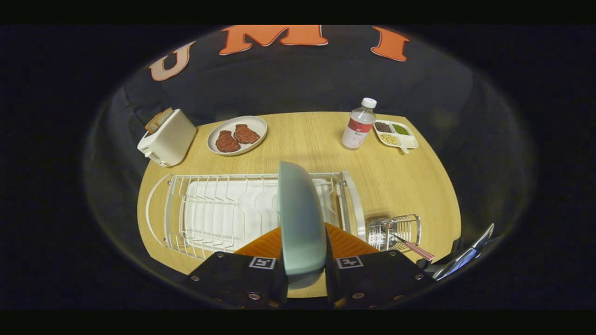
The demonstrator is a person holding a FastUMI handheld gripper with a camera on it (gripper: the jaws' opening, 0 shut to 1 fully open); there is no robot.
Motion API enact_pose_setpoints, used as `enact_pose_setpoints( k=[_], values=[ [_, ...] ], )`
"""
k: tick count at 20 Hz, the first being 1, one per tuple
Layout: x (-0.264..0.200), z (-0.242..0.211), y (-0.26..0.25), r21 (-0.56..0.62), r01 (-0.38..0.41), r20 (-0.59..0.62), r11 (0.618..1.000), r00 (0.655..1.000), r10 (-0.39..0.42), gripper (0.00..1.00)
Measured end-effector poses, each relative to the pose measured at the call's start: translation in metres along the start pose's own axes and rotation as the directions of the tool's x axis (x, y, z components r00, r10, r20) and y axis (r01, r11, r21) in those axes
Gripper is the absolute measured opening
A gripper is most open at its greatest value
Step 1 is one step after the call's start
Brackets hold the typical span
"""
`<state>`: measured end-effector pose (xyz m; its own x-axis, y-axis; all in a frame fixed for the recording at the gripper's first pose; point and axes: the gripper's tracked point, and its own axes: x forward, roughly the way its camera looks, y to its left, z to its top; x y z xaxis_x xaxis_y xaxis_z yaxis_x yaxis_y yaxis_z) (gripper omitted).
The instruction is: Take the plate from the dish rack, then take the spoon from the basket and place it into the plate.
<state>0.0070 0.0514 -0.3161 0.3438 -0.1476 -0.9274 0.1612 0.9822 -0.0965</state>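
Your fingers (303, 274) pinched on the upright plate (300, 218), lower centre, above the dish rack (223, 209).

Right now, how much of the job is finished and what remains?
Done: the gripper has closed on the plate, held on edge between both fingers. In hand: getting it off the dish rack; it seems raised above the wires. Left: set the plate on the table, then bring the spoon from the basket.

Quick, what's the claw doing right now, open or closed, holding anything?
Claw: closed on the plate, which stands on edge between its two fingers, above the dish rack.
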Motion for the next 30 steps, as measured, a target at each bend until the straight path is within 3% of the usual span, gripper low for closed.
enact_pose_setpoints(
  k=[2,8,17,24,30],
  values=[
    [-0.009,0.009,-0.010,-0.015,0.042,0.040,0.999,0.998,-0.041,0.31],
    [-0.040,0.000,-0.016,0.047,0.016,0.073,0.999,0.997,-0.019,0.27],
    [-0.067,-0.064,-0.041,0.180,-0.083,0.015,0.980,0.997,0.082,0.27],
    [-0.072,-0.113,-0.046,0.294,-0.221,-0.009,0.930,0.972,0.234,0.26],
    [-0.071,-0.153,-0.056,0.302,-0.247,-0.047,0.921,0.961,0.273,0.26]
  ],
)
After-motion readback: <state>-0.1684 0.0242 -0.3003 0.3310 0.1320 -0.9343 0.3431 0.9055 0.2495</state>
